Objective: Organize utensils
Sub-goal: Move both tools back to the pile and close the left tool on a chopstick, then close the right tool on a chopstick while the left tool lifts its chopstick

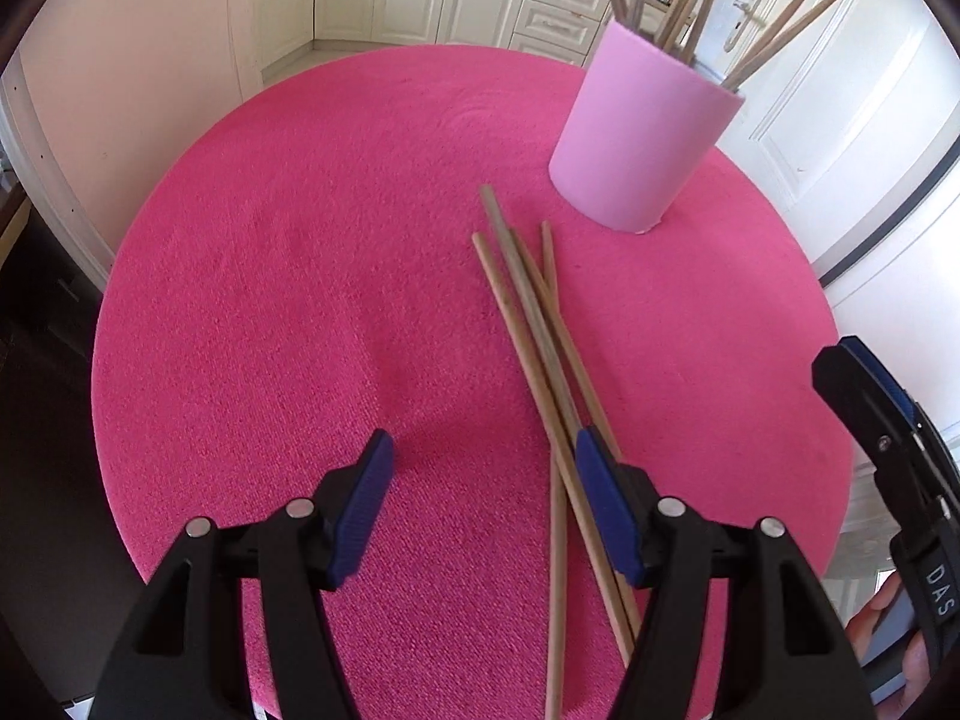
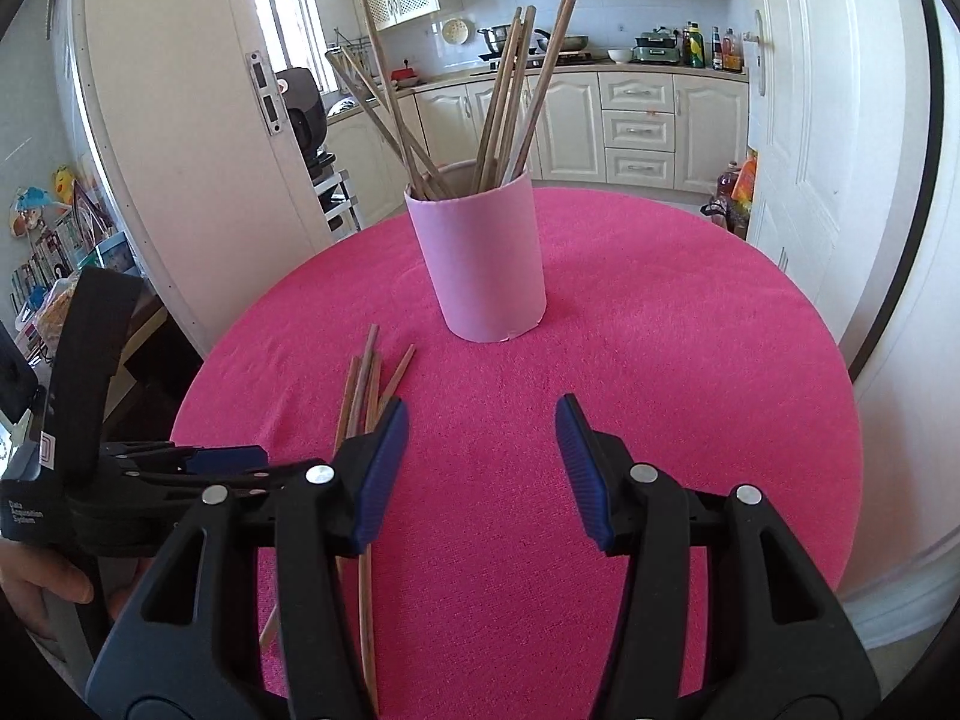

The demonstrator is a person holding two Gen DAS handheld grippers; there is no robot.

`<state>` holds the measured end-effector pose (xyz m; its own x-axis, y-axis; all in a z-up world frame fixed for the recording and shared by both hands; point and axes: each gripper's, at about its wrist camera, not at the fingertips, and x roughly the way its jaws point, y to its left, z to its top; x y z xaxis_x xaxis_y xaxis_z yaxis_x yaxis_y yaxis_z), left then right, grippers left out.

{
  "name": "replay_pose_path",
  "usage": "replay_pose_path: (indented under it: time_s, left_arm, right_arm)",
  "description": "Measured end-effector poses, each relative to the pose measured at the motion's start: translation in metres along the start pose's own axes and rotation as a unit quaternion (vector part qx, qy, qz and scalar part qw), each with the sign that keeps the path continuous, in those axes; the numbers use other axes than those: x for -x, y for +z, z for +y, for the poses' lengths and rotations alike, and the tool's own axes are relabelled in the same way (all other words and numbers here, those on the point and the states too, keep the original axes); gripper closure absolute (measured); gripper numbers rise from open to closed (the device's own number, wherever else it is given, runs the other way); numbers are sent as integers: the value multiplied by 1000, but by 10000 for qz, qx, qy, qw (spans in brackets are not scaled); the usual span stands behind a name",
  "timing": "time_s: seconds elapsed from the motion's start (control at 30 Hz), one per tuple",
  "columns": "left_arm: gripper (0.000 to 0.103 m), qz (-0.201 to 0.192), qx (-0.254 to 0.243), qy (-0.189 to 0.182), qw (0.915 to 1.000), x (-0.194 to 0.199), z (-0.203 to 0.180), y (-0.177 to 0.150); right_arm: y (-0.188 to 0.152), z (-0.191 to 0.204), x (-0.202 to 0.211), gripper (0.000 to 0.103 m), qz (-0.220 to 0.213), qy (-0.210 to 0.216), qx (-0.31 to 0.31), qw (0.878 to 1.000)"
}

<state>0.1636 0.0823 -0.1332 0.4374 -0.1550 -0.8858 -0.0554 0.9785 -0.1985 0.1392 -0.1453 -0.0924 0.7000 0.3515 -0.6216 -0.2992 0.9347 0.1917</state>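
The left gripper (image 2: 231,459) is carrying the words "Data Acquisition System" and is standing released, grasping nothing; four loose chopsticks (image 1: 540,336) are lying crossed on the pink tablecloth (image 1: 300,300), their long axes pointing toward the pink cup (image 1: 642,132); more chopsticks are standing in it; the right gripper (image 2: 483,453), marked "DAS", is also hanging unclenched and empty.
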Motion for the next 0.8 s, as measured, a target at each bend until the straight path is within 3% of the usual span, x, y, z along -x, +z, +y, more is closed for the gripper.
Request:
replay_pose_path:
  time_s: [0.33,0.47,0.53,0.7,0.8]
  left_arm:
    - [41,86,-105,487,9987,-7,-6,8]
    - [47,113,-260,755,9967,-12,-9,11]
    - [56,88,-297,841,9960,-11,-10,11]
    - [94,54,-38,662,9978,-5,10,15]
    - [97,57,60,469,9989,-2,20,15]
  right_arm:
    - [3,-8,-7,52,93,5,-22,10000]
    - [4,-11,-8,52,118,10,-27,9999]
    - [4,-11,-12,52,189,15,-29,9998]
    - [6,0,-28,52,679,113,239,9973]
    - [7,9,-46,53,1156,379,293,9921]
